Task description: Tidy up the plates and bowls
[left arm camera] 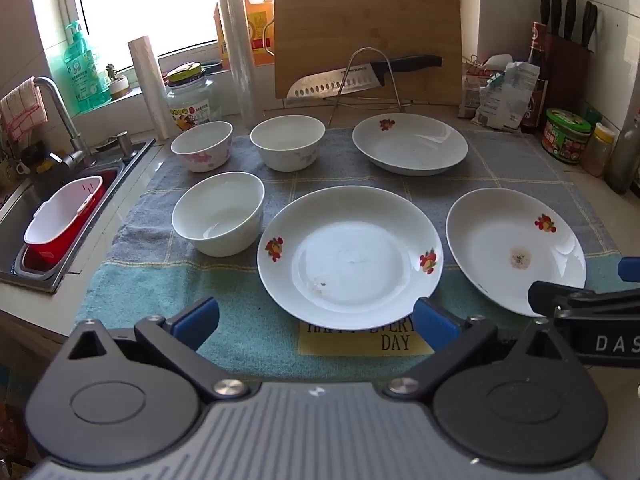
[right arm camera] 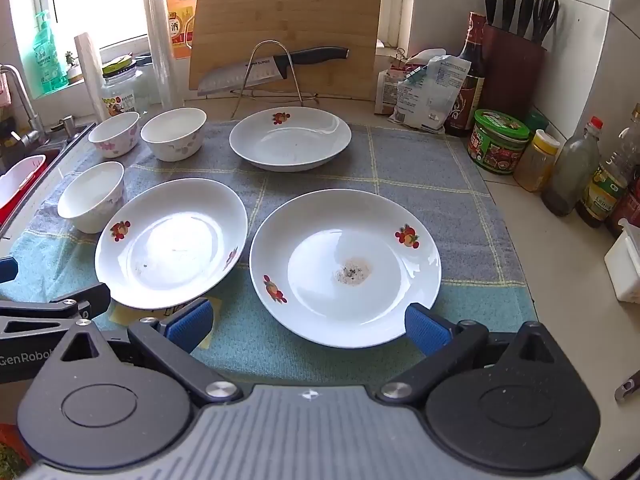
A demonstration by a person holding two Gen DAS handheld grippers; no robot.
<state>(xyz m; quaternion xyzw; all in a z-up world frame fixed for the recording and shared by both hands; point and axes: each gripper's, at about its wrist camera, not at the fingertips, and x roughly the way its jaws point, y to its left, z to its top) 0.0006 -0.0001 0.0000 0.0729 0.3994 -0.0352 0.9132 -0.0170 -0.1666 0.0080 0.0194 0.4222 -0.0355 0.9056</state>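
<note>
Meanwhile, both grippers hovered empty with jaws spread wide: the left gripper [left arm camera: 316, 320] before the middle plate [left arm camera: 350, 256], the right gripper [right arm camera: 307, 322] before the stained plate [right arm camera: 345, 266]; three bowls [left arm camera: 219, 213] sat on the towel [left arm camera: 132, 292].

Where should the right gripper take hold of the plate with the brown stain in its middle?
Grip the stained plate by its near rim, coming in low from the front. The rim flares up off the towel, nearest the open right gripper, with free space there.

Bare towel [right arm camera: 420, 168] right of far plate [right arm camera: 290, 140] gives passage
</note>
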